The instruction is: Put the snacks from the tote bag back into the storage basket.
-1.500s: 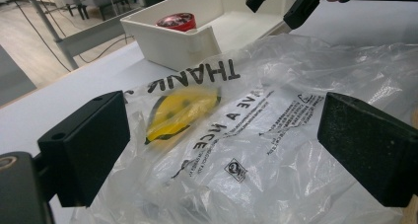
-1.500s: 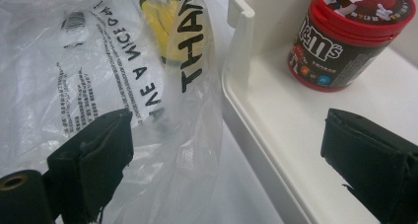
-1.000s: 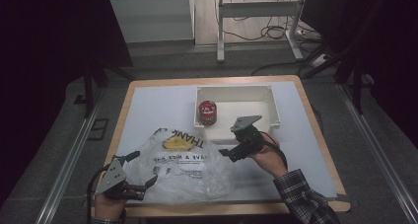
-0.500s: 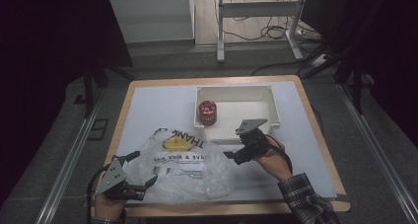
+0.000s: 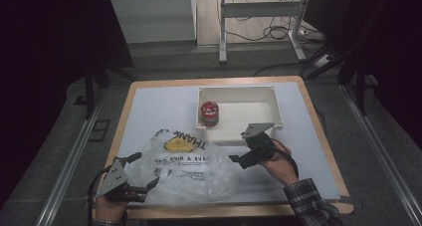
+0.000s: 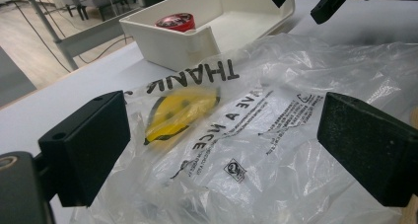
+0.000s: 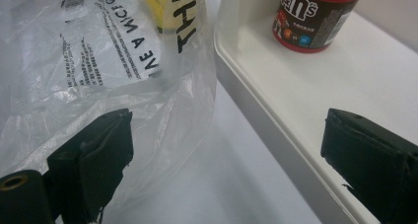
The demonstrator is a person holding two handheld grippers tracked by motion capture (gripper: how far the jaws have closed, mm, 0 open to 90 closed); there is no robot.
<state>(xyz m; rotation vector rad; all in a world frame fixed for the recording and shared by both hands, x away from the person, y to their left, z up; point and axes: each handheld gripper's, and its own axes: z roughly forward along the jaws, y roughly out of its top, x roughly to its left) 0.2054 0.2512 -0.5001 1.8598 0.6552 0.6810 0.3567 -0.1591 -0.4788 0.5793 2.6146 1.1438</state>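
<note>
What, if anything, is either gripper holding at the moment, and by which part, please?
Nothing is held. The left gripper stands open over the plastic bag without pinching it, and the right gripper is open too, between the bag's edge and the white bin.

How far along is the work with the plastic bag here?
Done: nothing evident; the can stands in the white bin. In hand: the open left gripper and open right gripper flank the plastic bag, neither gripping. Left: grasping the bag.
</note>
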